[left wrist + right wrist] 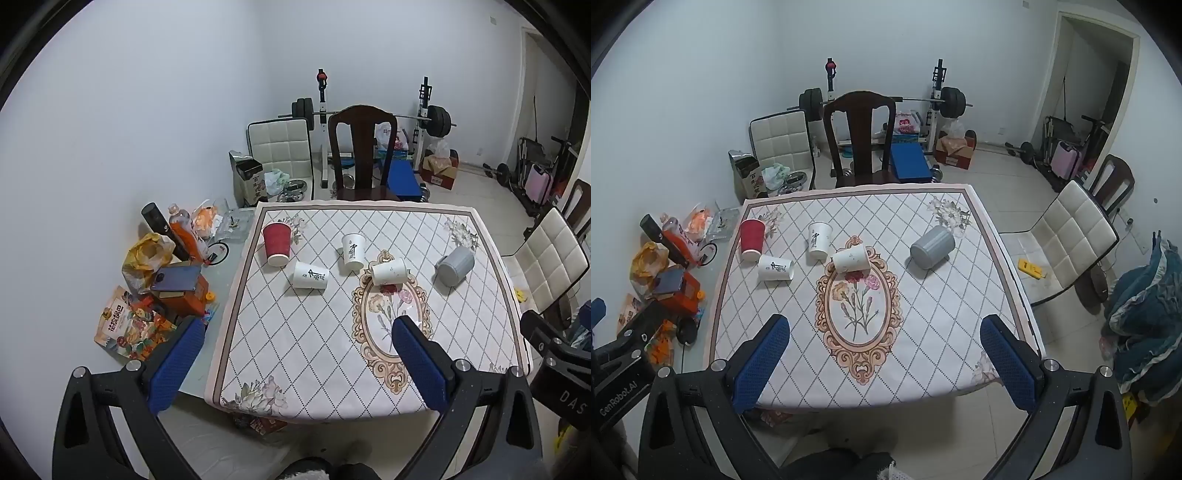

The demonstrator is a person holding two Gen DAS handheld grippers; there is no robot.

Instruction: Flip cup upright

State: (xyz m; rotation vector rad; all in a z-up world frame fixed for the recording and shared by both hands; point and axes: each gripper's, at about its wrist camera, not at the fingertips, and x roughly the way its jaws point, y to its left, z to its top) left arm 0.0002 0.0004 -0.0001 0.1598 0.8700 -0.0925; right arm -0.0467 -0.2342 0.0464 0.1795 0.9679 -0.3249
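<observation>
Several cups sit on the patterned table (295, 350) (923, 350). A red cup (277, 244) (751, 240) stands upside down at the far left. A white printed cup (310, 276) (775, 268) lies on its side next to it. Another white printed cup (353, 252) (819, 240) stands upside down. A plain white cup (389, 271) (851, 258) lies on its side mid-table. A grey cup (454, 265) (932, 246) lies on its side at the right. My left gripper (299, 328) and right gripper (886, 326) are open and empty, high above the table's near edge.
Snack bags, bottles and a phone (176, 277) clutter the floor left of the table. A dark wooden chair (362, 155) (858, 140) stands at the far edge, a cream chair (1067, 236) at the right. Weight bench and barbell stand behind.
</observation>
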